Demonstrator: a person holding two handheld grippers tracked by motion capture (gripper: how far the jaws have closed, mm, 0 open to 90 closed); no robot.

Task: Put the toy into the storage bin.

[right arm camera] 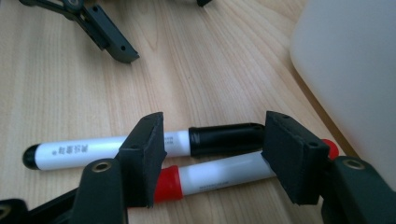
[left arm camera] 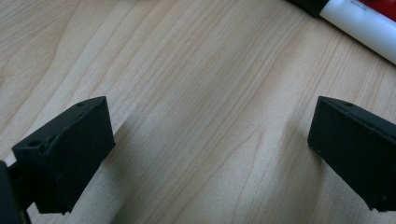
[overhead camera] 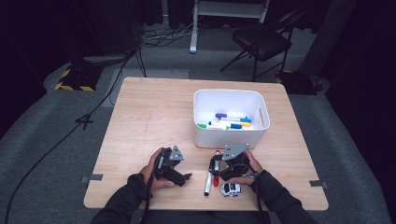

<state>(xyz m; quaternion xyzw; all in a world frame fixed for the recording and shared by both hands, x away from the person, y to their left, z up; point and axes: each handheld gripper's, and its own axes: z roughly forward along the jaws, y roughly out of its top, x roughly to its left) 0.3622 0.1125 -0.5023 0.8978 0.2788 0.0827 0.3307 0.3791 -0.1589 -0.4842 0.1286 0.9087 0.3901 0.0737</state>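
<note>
White bin (overhead camera: 261,100) on table, coloured markers (overhead camera: 229,122) inside (several)

A dim room with grey carpet (overhead camera: 42,140), a black folding chair (overhead camera: 261,41) and floor cables (overhead camera: 56,144).

Small dark print stood on the white barrel of the black-capped marker (right arm camera: 140,145) in the right gripper view, but it was too blurred to be read. The red-capped marker (right arm camera: 219,176) just near of it also carried a faint line of grey print, which was not legible. No other text could be read.
</note>
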